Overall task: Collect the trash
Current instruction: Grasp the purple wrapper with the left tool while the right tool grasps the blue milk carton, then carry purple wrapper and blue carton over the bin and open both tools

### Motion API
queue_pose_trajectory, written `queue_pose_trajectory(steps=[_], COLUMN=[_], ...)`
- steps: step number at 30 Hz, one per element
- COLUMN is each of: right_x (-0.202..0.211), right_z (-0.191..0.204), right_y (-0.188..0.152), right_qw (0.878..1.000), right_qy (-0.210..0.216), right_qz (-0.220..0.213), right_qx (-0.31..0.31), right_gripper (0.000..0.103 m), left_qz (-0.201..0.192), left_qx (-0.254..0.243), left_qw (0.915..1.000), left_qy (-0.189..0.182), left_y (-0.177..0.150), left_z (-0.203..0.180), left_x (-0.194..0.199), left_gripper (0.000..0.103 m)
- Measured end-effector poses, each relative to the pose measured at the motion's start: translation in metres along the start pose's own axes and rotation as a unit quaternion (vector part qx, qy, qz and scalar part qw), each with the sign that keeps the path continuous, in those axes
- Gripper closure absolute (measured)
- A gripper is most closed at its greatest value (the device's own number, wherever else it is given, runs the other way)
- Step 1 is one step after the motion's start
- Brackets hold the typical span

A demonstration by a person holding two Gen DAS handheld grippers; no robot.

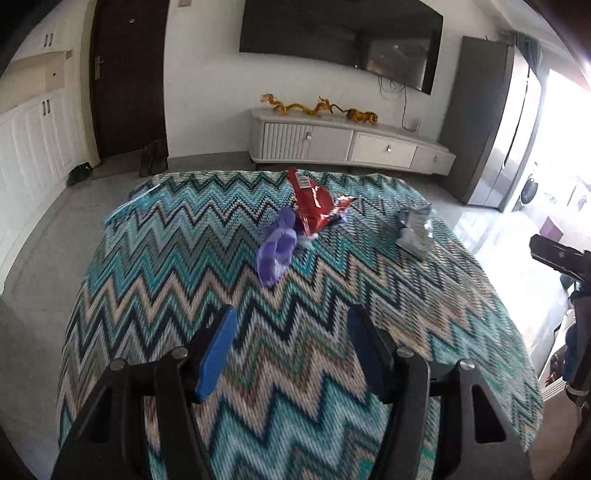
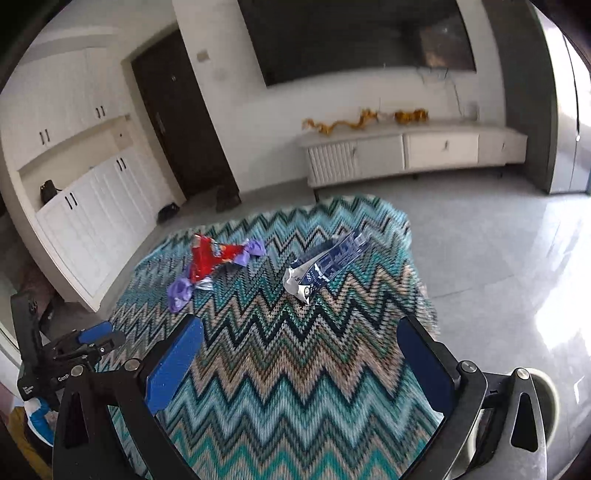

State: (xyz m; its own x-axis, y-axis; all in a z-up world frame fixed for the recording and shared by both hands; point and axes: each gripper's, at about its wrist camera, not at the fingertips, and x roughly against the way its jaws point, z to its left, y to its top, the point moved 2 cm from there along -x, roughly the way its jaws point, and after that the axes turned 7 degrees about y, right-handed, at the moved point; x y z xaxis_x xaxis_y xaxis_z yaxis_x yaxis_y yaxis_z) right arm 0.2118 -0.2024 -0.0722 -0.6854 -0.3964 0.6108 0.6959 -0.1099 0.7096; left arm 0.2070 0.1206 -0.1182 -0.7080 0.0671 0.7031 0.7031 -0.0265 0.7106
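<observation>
Left claw (image 1: 291, 354) agape — zigzag cloth (image 1: 184, 258), tiled floor (image 2: 498, 240)

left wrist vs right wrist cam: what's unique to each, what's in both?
Left wrist only: washing machine far right, and the open left gripper head-on.

Right wrist only: black bag on the white cabinet counter, and the open right gripper head-on.

Both: zigzag cloth, red wrapper, purple plastic bag, white-and-blue wrapper, TV, TV stand, dark door.
</observation>
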Motion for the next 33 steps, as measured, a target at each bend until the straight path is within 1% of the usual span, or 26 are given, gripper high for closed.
queue_pose_trajectory(steps=[5,9,11,12,14,16,18,22,23,24,25,26,27,28,29,30,31,33], right_x=[-0.063,-0.108,-0.123,-0.133,-0.148,-0.159,-0.168,-0.18,-0.182,-0.184,-0.186,-0.186,-0.186,-0.185,-0.183,-0.18,-0.176,-0.168], right_z=[-0.025,-0.046,-0.053,-0.057,-0.066,-0.072,-0.077,-0.071,-0.069,-0.067,-0.065,-0.064,-0.063,-0.063,-0.063,-0.064,-0.063,-0.06], right_y=[0.021,0.036,0.04,0.041,0.043,0.045,0.046,0.056,0.057,0.057,0.057,0.057,0.056,0.056,0.055,0.053,0.051,0.047], right_qw=[0.999,0.995,0.993,0.992,0.99,0.987,0.986,0.988,0.988,0.989,0.99,0.99,0.99,0.99,0.99,0.99,0.99,0.991], right_qy=[0.003,0.005,0.003,0.002,-0.003,-0.007,-0.011,-0.022,-0.024,-0.027,-0.035,-0.038,-0.037,-0.031,-0.023,-0.012,-0.003,0.008], right_qz=[0.032,0.05,0.058,0.064,0.07,0.072,0.073,0.078,0.08,0.083,0.083,0.084,0.086,0.084,0.082,0.078,0.074,0.069], right_qx=[-0.042,-0.085,-0.1,-0.108,-0.127,-0.14,-0.151,-0.133,-0.128,-0.122,-0.113,-0.108,-0.104,-0.105,-0.11,-0.116,-0.117,-0.113], right_gripper=[0.001,0.003,0.004,0.007,0.009,0.013,0.014,0.014,0.014,0.021,0.028,0.034,0.045,0.054,0.055,0.06,0.062,0.065], left_qz=[0.009,0.014,0.018,0.02,0.025,0.032,0.038,0.049,0.05,0.052,0.055,0.058,0.058,0.058,0.057,0.056,0.055,0.053], left_qx=[-0.028,-0.036,-0.036,-0.036,-0.036,-0.039,-0.043,-0.042,-0.041,-0.038,-0.035,-0.029,-0.024,-0.021,-0.017,-0.015,-0.014,-0.01], left_qw=[0.9995,0.999,0.9989,0.9988,0.9988,0.9986,0.9983,0.9979,0.9979,0.9979,0.9978,0.9979,0.998,0.9981,0.9982,0.9983,0.9984,0.9985], left_qy=[0.014,0.022,0.026,0.026,0.023,0.018,0.01,0.0,-0.001,-0.003,-0.005,-0.006,-0.008,-0.008,-0.008,-0.008,-0.008,-0.008], left_y=[0.022,0.036,0.041,0.043,0.046,0.047,0.049,0.048,0.048,0.047,0.047,0.047,0.045,0.044,0.042,0.04,0.037,0.03], left_z=[-0.003,-0.002,0.001,0.002,0.003,0.003,0.001,-0.003,-0.003,-0.002,-0.002,-0.001,0.001,0.002,0.003,0.004,0.005,0.008], left_x=[-0.049,-0.08,-0.093,-0.098,-0.108,-0.118,-0.127,-0.14,-0.141,-0.143,-0.144,-0.144,-0.143,-0.141,-0.138,-0.133,-0.127,-0.115], left_gripper=[0.042,0.042,0.042,0.042,0.043,0.043,0.043,0.043,0.049,0.059,0.064,0.07,0.075,0.078,0.079,0.079,0.079,0.08])
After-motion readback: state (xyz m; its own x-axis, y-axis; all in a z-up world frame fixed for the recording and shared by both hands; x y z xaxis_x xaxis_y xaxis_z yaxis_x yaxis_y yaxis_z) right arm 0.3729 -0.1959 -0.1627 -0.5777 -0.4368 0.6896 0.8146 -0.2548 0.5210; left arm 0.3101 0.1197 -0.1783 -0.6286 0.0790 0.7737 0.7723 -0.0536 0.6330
